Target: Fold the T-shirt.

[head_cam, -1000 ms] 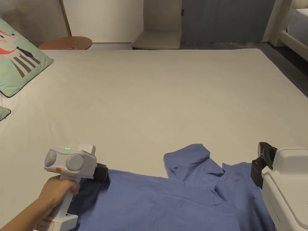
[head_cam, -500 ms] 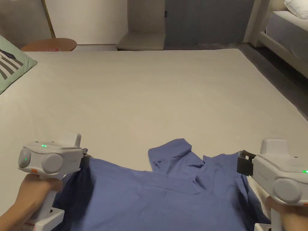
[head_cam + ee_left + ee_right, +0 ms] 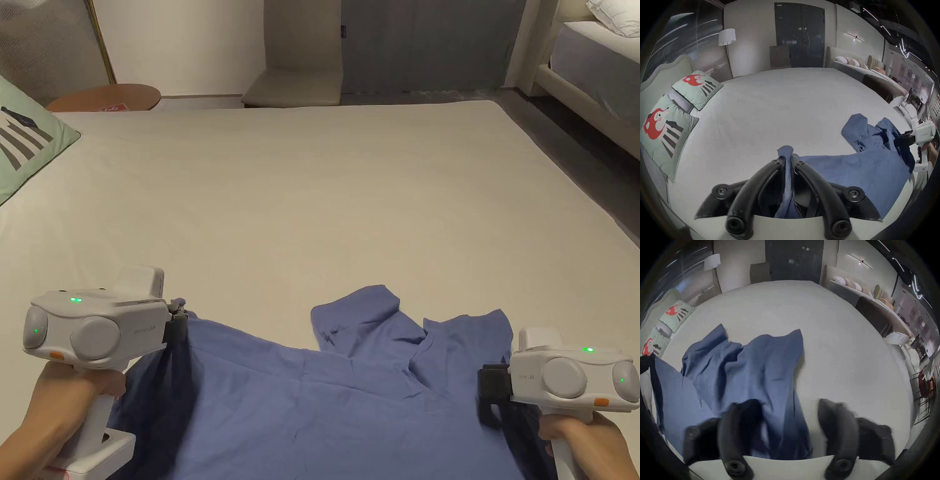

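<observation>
A crumpled blue cotton T-shirt [image 3: 325, 400] lies on the near part of a wide bed covered with a plain off-white sheet [image 3: 350, 200], spread across the space between the two hand-held tools. The white left gripper [image 3: 788, 160] has its black curved jaws pressed together on a raised corner of the fabric; in the left gripper view a small tuft of blue cloth pokes out beyond the jaw tips and more cloth runs back between them. In the head view that gripper [image 3: 178, 322] sits at the shirt's left edge, lifting it a little off the sheet.

The white right gripper [image 3: 788, 408] has its jaws spread wide, one on each side of the shirt's right-hand edge, with cloth lying between them but neither jaw closing on it; this view is blurred. In the head view it [image 3: 490, 384] hangs over the right side of the shirt.

A folded sleeve [image 3: 362, 319] juts out toward the middle of the bed. A pale green cushion with a red and striped print [image 3: 28, 144] rests at the bed's far left.
</observation>
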Motion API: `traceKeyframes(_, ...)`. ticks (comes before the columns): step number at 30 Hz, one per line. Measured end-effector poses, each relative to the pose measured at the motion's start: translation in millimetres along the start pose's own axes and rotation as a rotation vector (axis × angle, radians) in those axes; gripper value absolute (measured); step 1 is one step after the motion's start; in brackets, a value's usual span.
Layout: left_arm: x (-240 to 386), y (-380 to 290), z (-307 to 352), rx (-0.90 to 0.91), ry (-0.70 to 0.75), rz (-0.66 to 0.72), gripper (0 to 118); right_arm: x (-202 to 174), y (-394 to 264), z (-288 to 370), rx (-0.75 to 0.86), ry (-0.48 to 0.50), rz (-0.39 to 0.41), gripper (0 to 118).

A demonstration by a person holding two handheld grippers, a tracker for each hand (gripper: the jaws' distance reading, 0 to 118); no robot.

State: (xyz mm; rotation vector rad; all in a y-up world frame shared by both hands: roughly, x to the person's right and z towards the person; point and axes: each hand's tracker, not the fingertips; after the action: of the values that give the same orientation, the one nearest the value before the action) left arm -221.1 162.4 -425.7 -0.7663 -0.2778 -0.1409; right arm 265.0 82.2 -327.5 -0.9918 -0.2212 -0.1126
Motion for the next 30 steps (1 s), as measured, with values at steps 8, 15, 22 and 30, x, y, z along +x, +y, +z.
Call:
traceKeyframes(8, 1, -7, 13, 0.019, 0.021, 0.006, 2, -6, 0, 22, 0.114, 0.044, 0.069, 2)
traceKeyframes(15, -11, -3, 51, 0.129, 0.058, 0.086, 2, -21, 18, 106, 0.421, 0.022, 0.126, 1)
traceKeyframes(22, -35, 54, 113, 0.337, 0.128, 0.162, 2, -40, 91, 169, 0.742, -0.055, 0.215, 1)
traceKeyframes(30, -46, 151, 173, 0.585, 0.224, 0.169, 2, -68, 184, 236, 1.048, -0.100, 0.209, 1)
